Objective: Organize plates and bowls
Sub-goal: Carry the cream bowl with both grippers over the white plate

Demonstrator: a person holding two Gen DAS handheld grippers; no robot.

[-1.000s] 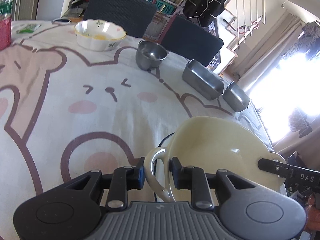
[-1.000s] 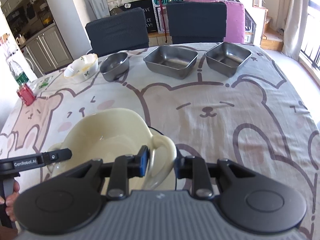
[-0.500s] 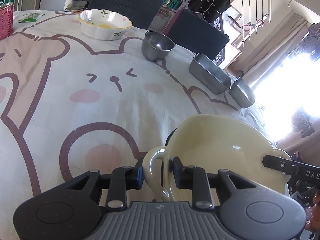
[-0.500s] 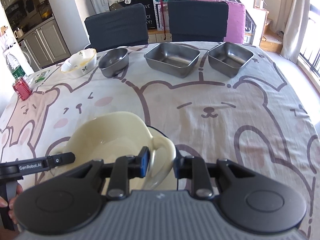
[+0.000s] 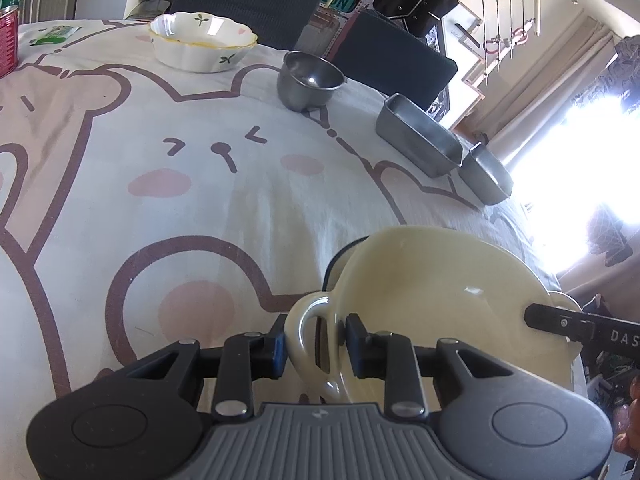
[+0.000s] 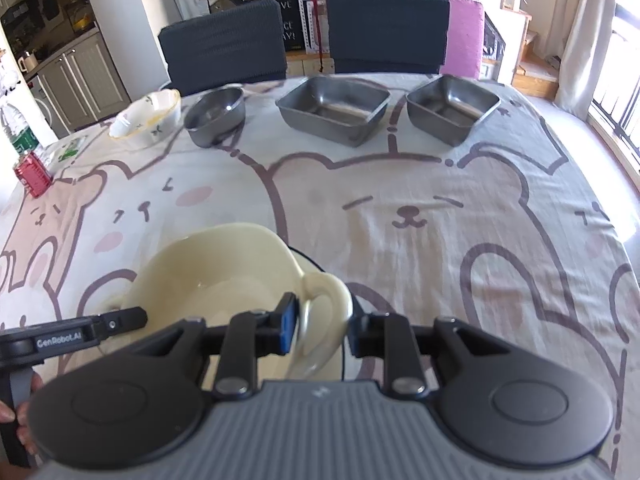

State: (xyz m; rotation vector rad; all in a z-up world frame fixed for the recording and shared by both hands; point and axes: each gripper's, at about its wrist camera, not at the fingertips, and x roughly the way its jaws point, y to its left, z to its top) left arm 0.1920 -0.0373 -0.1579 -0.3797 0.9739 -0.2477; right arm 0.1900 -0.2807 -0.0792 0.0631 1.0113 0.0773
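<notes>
A cream bowl [image 5: 436, 280] with two loop handles is near the table's front edge. My left gripper [image 5: 316, 346] is shut on its left handle [image 5: 304, 332]. My right gripper [image 6: 322, 330] is shut on the right handle [image 6: 326, 304]. Each view shows the other gripper's finger at the bowl's [image 6: 224, 276] far side. A thin dark rim [image 6: 316, 264] shows under the bowl; I cannot tell what it is. Across the table stand a white flower-print bowl [image 6: 146, 122], a round steel bowl [image 6: 216, 116], a rectangular steel tray [image 6: 334, 110] and a square steel tray [image 6: 452, 110].
A bear-print cloth [image 6: 400, 184] covers the table. A red can [image 6: 34, 174] and a water bottle [image 6: 16, 132] stand at the far left. Two dark chairs [image 6: 224, 48] stand behind the far edge. The table's right edge [image 6: 600, 184] drops to the floor.
</notes>
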